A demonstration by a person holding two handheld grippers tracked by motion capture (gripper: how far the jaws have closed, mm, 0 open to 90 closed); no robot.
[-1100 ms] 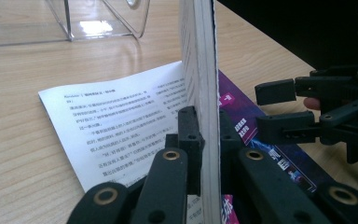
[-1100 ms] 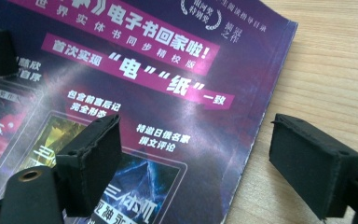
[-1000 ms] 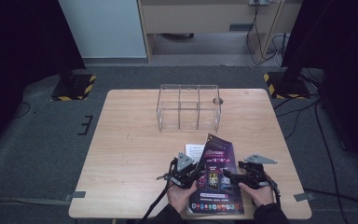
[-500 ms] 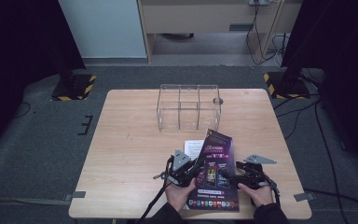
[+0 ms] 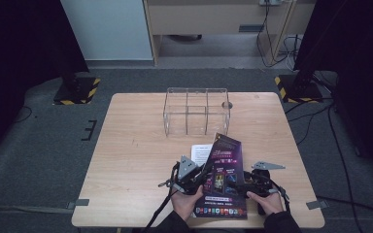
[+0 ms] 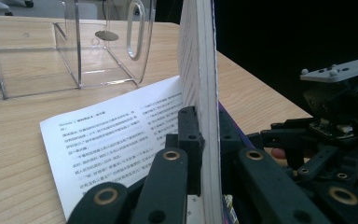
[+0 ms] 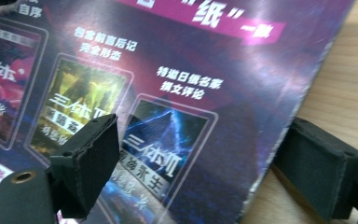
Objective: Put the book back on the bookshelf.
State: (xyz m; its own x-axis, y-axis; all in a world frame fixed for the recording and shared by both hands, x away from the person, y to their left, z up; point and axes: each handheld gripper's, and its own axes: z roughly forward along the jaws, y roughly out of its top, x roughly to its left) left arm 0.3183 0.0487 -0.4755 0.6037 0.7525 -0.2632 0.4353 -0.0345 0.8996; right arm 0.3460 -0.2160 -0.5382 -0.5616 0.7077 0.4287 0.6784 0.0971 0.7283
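- A purple glossy-covered book [image 5: 225, 167] is located at the 6 o'clock edge of the light wooden table [image 5: 136, 145], raised off the surface with its far end tilted up toward 12 o'clock.
- In the left gripper view, the book's white page block [image 6: 199, 70] is seen edge-on and upright, pinched between the jaws of the left gripper [image 6: 200, 140].
- In the high view, the left gripper [image 5: 190, 174] is held at the book's 9 o'clock edge by the left hand [image 5: 187, 201].
- The right gripper [image 5: 252, 184] is positioned at the book's 3 o'clock edge, gripped by the right hand [image 5: 268, 203].
- In the right gripper view, the jaws are spread, with one pad [image 7: 91, 154] over the printed cover [image 7: 168, 93] and the other beyond its edge.
- A white printed paper sheet [image 6: 116, 135] is laid flat under the book's far end.
- A clear acrylic divided box [image 5: 196, 110] is placed toward 12 o'clock of the book, apart from it.
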